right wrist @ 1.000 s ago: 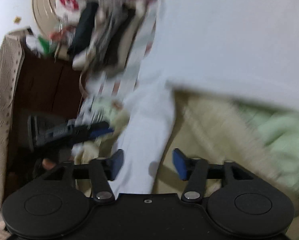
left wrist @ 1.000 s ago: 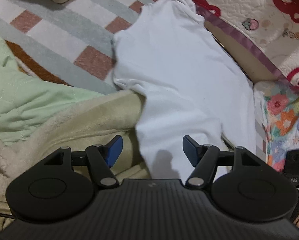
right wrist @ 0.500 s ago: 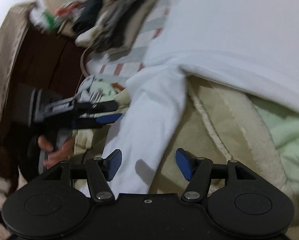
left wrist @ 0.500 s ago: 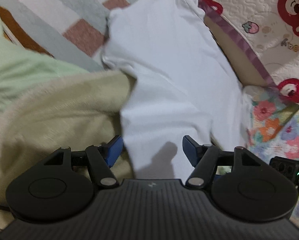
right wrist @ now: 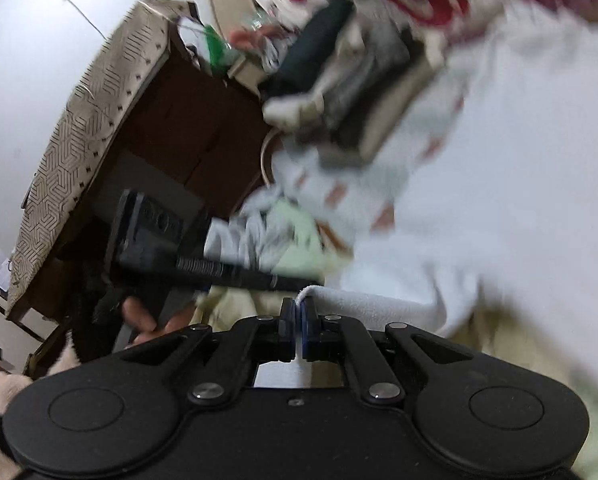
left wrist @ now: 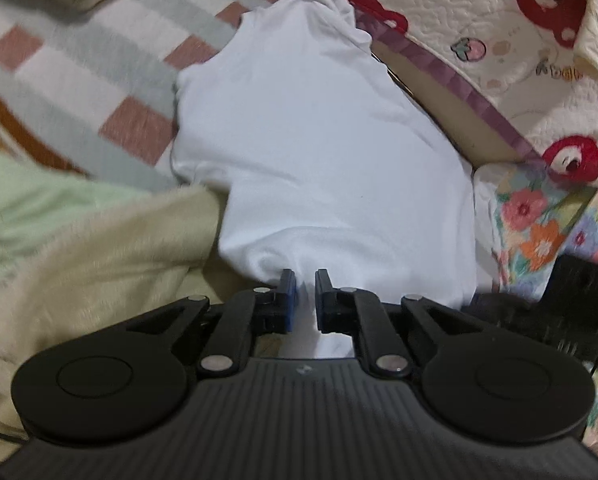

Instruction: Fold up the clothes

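1. The white shirt [left wrist: 319, 152] lies spread over the checked blanket [left wrist: 79, 76] and the cream fleece [left wrist: 99, 256], its near edge running into the left gripper [left wrist: 304, 280].
2. The left gripper's jaws are closing, with a fold of shirt between the pads.
3. The right gripper [right wrist: 299, 308] is clamped on the shirt's edge [right wrist: 379, 304], which trails off to the right.
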Motion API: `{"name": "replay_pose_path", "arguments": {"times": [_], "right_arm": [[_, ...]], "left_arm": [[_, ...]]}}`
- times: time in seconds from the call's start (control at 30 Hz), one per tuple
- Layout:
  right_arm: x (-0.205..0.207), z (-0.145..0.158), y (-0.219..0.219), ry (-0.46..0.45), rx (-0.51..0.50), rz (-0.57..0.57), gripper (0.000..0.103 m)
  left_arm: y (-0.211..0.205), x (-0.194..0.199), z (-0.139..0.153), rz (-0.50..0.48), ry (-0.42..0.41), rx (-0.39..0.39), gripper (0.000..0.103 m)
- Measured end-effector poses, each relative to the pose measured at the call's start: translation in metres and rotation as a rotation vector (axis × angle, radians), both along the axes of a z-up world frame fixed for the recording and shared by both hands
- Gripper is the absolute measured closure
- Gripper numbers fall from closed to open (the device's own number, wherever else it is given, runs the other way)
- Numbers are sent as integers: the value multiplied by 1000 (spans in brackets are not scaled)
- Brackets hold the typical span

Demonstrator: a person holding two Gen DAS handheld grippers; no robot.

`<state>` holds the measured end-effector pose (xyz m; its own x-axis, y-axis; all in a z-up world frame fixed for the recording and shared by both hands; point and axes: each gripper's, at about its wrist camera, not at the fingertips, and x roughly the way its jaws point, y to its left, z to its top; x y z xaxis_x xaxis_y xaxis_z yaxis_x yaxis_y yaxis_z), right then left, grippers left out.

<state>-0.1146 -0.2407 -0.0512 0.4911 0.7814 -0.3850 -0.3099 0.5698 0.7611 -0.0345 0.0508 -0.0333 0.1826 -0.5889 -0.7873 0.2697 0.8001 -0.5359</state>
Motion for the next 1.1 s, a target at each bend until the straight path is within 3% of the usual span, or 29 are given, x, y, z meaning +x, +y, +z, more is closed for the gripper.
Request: {"name": "replay_pose_path", "arguments": {"times": [0.1,0.17,0.27,0.33,0.43,0.5,0.57,0.6,0.7,0.87,0.93,1.03,1.1], "right_arm": [[29,21,-9,-69,-128,-55,98],[48,26,-17,-94,-200,-102,98],[72,24,-28,-86,-313,-183,98],[81,17,-29,-85,-391,-248,98],[87,8,-25,-51,-520,-405,88],[83,4,-17,-12,-615,-552,67],[51,7,-17,23,-545,-650,66],[34,12,-14,18,-516,-647,64],[-14,36,8,-75,-589,-623,60],[-60,72,38,-211,-709,-526,55],[-69,73,41,-203,-685,-494,54],[-77,63,41,-322,-786,-457,54],[-63,50,26,-327,-752,-452,54]], "left_arm": [[-13,13,38,-71,-71,85,89],[-17,19,70,-110,-173,110,86],[-29,21,111,-215,-357,280,80],[-38,18,123,-296,-457,342,70],[-52,14,120,-331,-554,330,65],[-59,10,109,-296,-599,277,65],[-67,-2,88,-208,-637,246,65],[-71,-7,77,-171,-622,227,65],[-85,-22,48,-76,-559,222,65],[-91,-57,29,-97,-548,339,61],[-86,-65,28,-76,-513,337,61],[-75,-76,31,-15,-453,349,61],[-64,-93,35,11,-419,342,60]]}}
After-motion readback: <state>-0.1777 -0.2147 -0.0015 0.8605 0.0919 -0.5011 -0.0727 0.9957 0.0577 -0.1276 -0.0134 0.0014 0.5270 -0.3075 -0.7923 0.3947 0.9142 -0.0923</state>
